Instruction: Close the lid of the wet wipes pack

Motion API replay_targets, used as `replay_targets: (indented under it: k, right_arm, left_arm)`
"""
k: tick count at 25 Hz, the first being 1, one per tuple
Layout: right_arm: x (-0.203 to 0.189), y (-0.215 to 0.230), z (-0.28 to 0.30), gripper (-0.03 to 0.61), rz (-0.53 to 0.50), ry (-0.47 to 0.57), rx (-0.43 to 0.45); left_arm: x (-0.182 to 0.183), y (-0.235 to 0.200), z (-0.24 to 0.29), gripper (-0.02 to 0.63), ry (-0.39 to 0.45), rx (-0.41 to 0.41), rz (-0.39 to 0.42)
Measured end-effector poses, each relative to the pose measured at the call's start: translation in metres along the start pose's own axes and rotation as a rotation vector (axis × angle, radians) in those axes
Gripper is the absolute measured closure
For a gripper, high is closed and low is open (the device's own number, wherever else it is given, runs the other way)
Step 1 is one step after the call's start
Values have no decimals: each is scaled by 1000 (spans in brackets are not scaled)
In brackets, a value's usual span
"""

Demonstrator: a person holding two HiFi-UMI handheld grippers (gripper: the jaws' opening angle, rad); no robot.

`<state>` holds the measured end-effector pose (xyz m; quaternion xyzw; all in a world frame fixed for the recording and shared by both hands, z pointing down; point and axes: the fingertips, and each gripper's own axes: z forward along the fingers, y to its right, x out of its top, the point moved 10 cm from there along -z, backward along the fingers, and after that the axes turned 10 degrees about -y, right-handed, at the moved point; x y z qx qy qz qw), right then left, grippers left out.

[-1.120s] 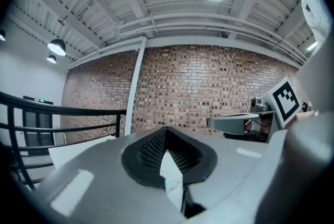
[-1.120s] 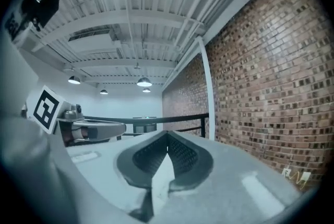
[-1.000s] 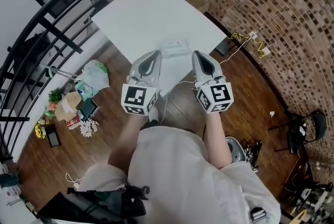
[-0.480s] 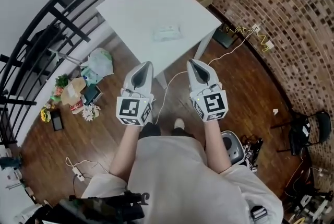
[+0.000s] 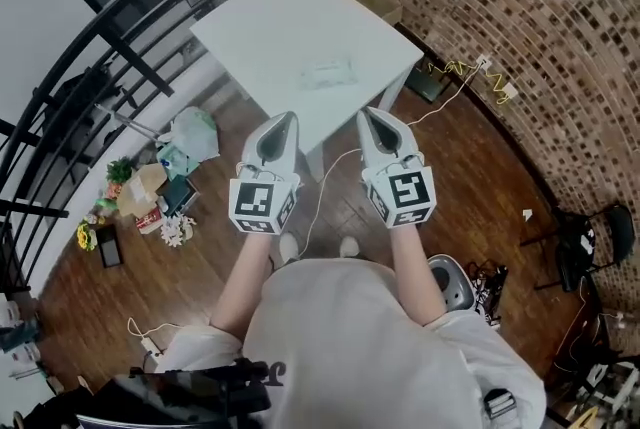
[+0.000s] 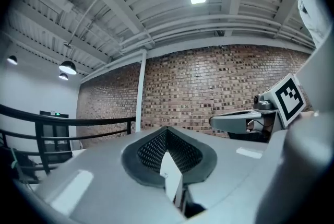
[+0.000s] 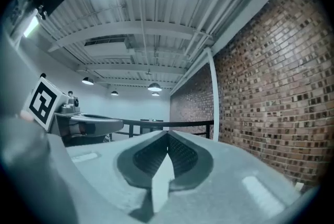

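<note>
Holding left gripper point(image 5: 290, 116) and right gripper point(image 5: 363, 112) side by side at the near edge of the white bench point(image 5: 265, 17), each with fingers pressed together on nothing. Farther off, apart from both, flat on the bench: wet wipes pack point(image 5: 328, 72).

Head view: steeply down, high above desk point(image 5: 280, 27). Gripper views: upward along jaws, sharing brick wall point(image 6: 209, 87), with left gripper point(image 7: 117, 125) and right gripper point(image 6: 216, 121) mutually visible.

Grey left tongs point(image 5: 289, 116), grey right tongs point(image 5: 363, 112), 2 marker cubes point(image 5: 264, 203), white T-shirt point(image 5: 350, 337)
</note>
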<state>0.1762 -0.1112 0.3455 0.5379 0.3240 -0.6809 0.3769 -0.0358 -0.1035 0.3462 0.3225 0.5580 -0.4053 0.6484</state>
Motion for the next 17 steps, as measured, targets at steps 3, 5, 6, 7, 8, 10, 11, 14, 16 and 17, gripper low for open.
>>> replay_targets:
  k: [3, 5, 6, 7, 8, 10, 11, 14, 16, 17]
  right_arm:
    - [3, -11, 0, 588, -11, 0, -12]
    - [5, -16, 1, 588, -13, 0, -23]
    - [6, -19, 3, 589, -14, 0, -27]
    - [7, -22, 4, 589, -15, 1, -29]
    - [8, -25, 5, 589, -18, 1, -31]
    - [11, -33, 8, 588, -24, 1, -34]
    - [12, -37, 9, 589, -26, 1, -34]
    - [15, -46, 13, 589, -32, 1, -32]
    - [15, -50, 17, 589, -33, 0, -32]
    - [15, -53, 19, 589, -34, -1, -32]
  left_arm:
    - [-4, -11, -7, 598, 14, 20, -15]
    - [-3, -17, -10, 598, 25, 16, -17]
    - [-3, -19, -11, 598, 29, 12, -18]
    - [-2, -22, -13, 598, 32, 10, -18]
    - [-2, -25, -14, 598, 33, 7, -17]
    - [-3, -31, -16, 598, 34, 3, -18]
    - [-4, -33, -18, 598, 33, 1, -20]
    - [-4, -41, -21, 598, 33, -5, -27]
    - [-5, -47, -22, 598, 36, -9, -30]
    - [-6, -49, -22, 598, 37, -11, -31]
